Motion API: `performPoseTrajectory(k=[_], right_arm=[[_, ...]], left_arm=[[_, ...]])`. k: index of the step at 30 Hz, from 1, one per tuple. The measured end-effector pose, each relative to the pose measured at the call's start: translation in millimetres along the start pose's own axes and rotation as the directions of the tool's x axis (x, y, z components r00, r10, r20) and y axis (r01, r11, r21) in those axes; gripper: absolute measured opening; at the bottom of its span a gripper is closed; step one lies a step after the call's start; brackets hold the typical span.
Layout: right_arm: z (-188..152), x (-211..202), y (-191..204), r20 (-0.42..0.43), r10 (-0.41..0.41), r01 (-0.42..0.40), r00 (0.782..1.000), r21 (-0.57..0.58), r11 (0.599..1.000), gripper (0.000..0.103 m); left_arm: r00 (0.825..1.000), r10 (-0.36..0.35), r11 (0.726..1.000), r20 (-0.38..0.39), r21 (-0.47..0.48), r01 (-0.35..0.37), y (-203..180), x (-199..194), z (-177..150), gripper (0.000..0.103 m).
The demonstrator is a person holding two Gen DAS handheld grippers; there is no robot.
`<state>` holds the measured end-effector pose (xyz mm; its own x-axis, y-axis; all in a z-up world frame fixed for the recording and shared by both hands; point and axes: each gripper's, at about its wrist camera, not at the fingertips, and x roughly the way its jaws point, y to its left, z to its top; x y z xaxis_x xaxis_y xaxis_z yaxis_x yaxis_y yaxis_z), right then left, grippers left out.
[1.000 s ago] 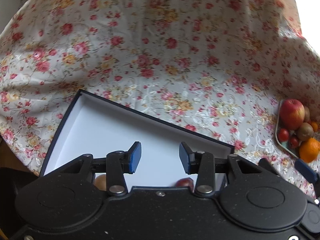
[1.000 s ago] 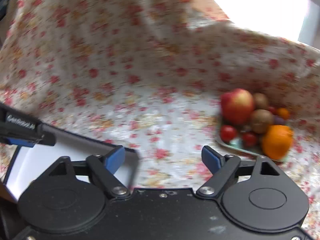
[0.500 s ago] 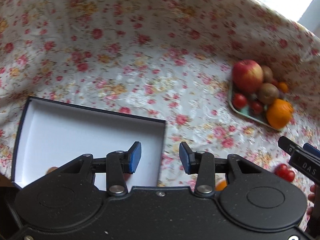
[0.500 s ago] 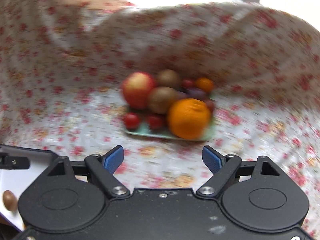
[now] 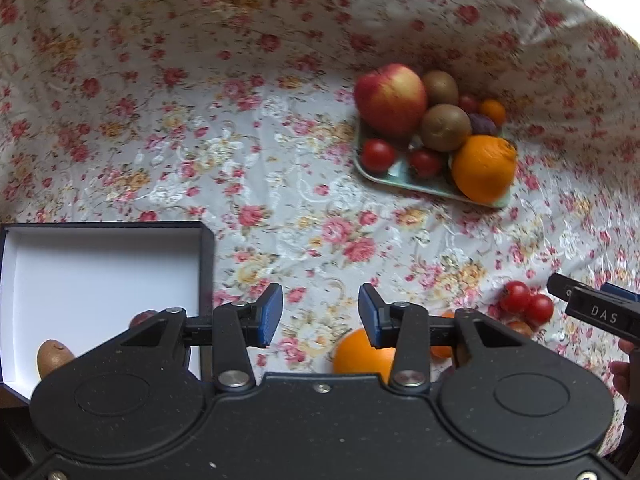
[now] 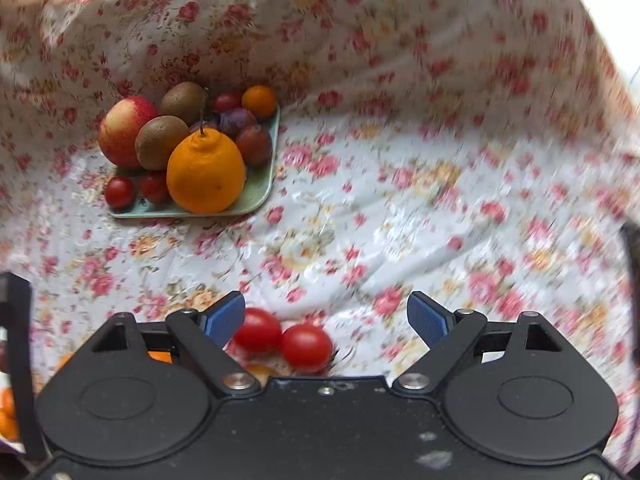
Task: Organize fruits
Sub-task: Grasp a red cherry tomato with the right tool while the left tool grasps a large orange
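A pale green tray [image 5: 404,180] [image 6: 260,188] on the floral cloth carries an apple [image 5: 390,98], kiwis [image 5: 445,128], a big orange [image 5: 484,168] [image 6: 205,170], plums and cherry tomatoes. My left gripper [image 5: 320,316] is open, hanging over the cloth just left of a loose orange [image 5: 360,354]. A white-lined black box [image 5: 100,272] at the left holds a kiwi [image 5: 54,356]. My right gripper [image 6: 326,316] [image 5: 592,308] is open above two loose cherry tomatoes [image 6: 282,338] [image 5: 526,304].
The flowered cloth [image 5: 280,200] rises in folds at the back and right. More small orange fruit [image 6: 8,412] lies near the left edge of the right wrist view. A fingertip [image 5: 622,372] shows at the right edge of the left wrist view.
Both grippers swung to the right: the box slid to the left of the left wrist view and the tray moved left in the right wrist view. Loose tomatoes and an orange came into view.
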<state>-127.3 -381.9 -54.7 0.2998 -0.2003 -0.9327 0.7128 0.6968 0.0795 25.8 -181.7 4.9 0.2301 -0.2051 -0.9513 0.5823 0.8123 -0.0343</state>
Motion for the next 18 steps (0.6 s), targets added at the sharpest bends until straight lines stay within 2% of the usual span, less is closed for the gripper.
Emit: performPoseTrajectory(k=[2, 4, 14, 18], right_arm=[[-1.3, 5.5, -9.3, -0.036, 0.051, -0.050, 0.998, 0.044, 0.998, 0.093], [-3.3, 11.1, -14.9, -0.059, 0.065, -0.061, 0.996, 0.056, 0.997, 0.093], [-13.0, 28.3, -9.5, -0.101, -0.009, 0.008, 0.995, -0.010, 1.000, 0.093], [-13.7, 36.2, -8.9, -0.087, -0.033, 0.033, 0.996, -0.004, 0.999, 0.094]], left_arm=[[1.000, 0.005, 1.000, -0.009, 0.023, -0.005, -10.2, 3.2, -1.8, 0.050], [1.000, 0.003, 0.999, -0.019, 0.038, -0.003, -18.0, 6.0, -3.5, 0.050], [0.997, -0.001, 0.996, -0.081, 0.088, 0.008, -45.5, 25.4, -16.8, 0.050], [0.996, 0.009, 0.994, -0.086, 0.110, 0.001, -47.5, 27.4, -20.5, 0.050]])
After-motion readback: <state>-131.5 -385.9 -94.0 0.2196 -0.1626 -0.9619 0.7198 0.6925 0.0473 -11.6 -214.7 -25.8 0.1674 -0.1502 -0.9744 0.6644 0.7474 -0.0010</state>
